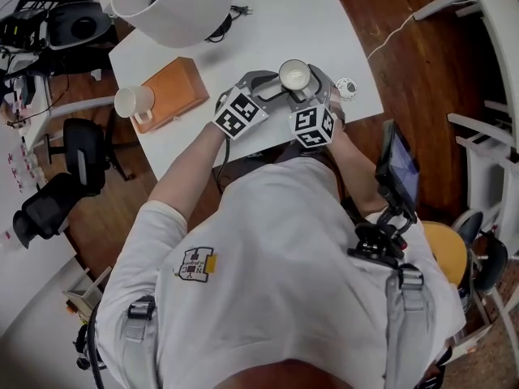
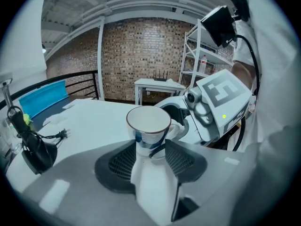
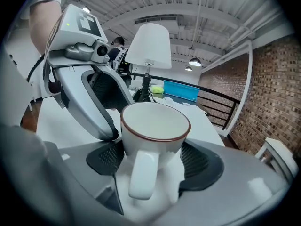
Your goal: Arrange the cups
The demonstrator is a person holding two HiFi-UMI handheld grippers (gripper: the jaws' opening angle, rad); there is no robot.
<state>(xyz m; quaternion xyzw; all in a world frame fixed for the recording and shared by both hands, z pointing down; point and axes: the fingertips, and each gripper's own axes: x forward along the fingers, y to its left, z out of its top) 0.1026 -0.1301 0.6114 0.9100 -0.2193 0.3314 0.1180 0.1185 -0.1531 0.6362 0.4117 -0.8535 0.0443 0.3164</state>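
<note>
Floor point(image 1: 422, 79): dark wooden boards around you.
Table point(image 1: 308, 23): white, straight ahead of you.
Lamp point(image 1: 174, 6): white shade over your table's far edge.
Wall point(image 2: 136, 51): brick, behind a black railing point(image 2: 89, 86).
Shelving point(image 2: 200, 55): white rack by the brick.

Cup point(image 3: 155, 126) base hidden; lampshade point(image 1: 172, 6) top cropped.

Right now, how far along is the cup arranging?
Done: nothing clearly placed yet. In hand: a cup, clamped by the left hand-held gripper, with the right hand-held gripper open around it. Left: the second cup, untouched beside the wooden board.
</note>
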